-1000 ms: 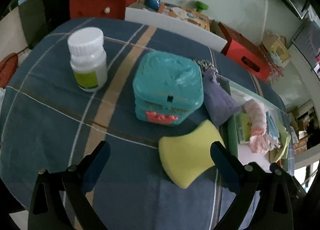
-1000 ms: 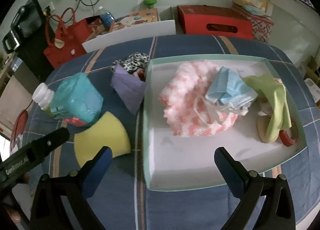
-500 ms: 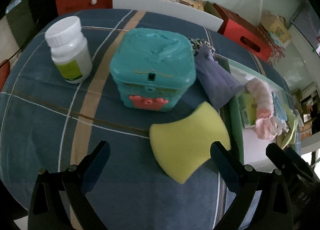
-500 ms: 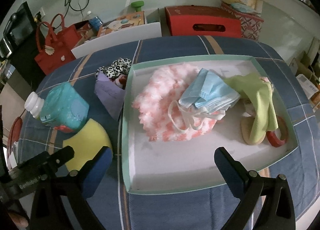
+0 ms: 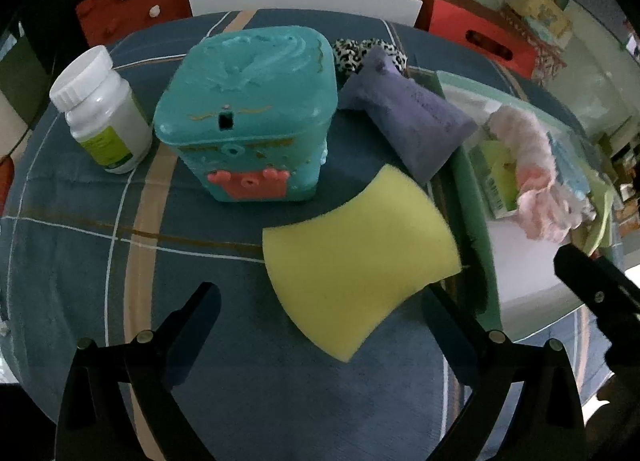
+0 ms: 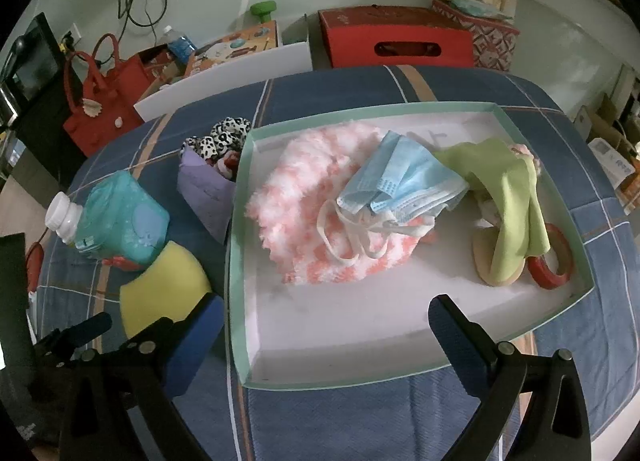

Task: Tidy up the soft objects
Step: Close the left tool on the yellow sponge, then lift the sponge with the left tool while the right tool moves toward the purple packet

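Observation:
A yellow sponge [image 5: 360,257] lies flat on the blue checked tablecloth, just left of the green-rimmed white tray [image 6: 404,108]. My left gripper [image 5: 320,311] is open, its fingers straddling the sponge's near end without touching it. The sponge [image 6: 164,289] also shows at lower left in the right wrist view. The tray holds a fluffy pink cloth [image 6: 316,217], a blue face mask [image 6: 400,181] and a green cloth [image 6: 508,197]. A purple pouch [image 5: 412,121] and a leopard-print scrunchie [image 5: 360,51] lie beside the tray. My right gripper [image 6: 324,321] hangs open over the tray's near rim.
A teal plastic box [image 5: 252,113] and a white pill bottle [image 5: 100,105] stand left of the sponge. A red tape ring [image 6: 550,261] and a wooden piece [image 6: 486,257] lie in the tray. A red bag [image 6: 100,101], a red box [image 6: 396,41] and clutter sit beyond the table.
My left gripper has come forward and lower toward the yellow sponge, which now lies between its fingers. My right gripper has drawn back and turned left, with the tray more centred.

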`<state>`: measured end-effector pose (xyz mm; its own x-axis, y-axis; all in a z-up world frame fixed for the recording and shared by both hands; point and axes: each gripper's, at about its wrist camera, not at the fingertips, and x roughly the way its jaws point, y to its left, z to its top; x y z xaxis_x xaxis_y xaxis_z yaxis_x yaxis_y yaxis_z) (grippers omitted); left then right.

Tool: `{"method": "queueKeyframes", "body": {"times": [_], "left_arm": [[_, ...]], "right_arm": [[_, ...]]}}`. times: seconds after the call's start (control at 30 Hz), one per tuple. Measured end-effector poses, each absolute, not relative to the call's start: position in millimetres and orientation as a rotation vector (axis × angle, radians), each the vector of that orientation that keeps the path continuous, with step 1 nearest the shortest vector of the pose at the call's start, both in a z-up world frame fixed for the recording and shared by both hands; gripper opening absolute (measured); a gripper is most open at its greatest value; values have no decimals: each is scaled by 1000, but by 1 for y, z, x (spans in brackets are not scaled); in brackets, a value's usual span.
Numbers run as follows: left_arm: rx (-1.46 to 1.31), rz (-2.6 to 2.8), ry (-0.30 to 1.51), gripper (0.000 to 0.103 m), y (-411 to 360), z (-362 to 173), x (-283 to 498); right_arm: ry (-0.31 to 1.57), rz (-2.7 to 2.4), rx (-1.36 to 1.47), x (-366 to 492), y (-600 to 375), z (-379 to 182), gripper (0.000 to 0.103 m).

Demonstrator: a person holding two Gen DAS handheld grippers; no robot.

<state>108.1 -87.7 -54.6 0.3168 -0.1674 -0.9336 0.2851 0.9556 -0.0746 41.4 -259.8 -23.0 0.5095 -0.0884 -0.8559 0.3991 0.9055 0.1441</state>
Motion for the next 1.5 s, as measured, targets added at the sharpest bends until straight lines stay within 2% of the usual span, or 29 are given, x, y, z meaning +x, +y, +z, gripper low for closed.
{"method": "queueKeyframes", "body": {"times": [0.23,0.3,0.37,0.47,0.67,1.03,1.5], "left_arm": [[155,-306,1209,98,-102,-61,107],[164,-312,1208,93,-107,-63,107],[170,-325,1216,83,-112,-65,107],[173,-337,1231,72,-115,-69,106],[158,-344,1226,64,-112,-69,107],[114,-391,1181,61,-93,-48,110],[40,-454,1019,61,-79,12,99]], "right_arm": [[1002,-297,342,42,-258,-25,103],[1002,-297,342,42,-258,-25,103],[1001,-297,342,42,-258,-25,103],[1002,-297,342,42,-258,-25,103],[1003,-293,339,42,-257,-27,103],[979,-307,341,40,-259,-22,103],[805,-311,293,31,-255,20,103]]}}
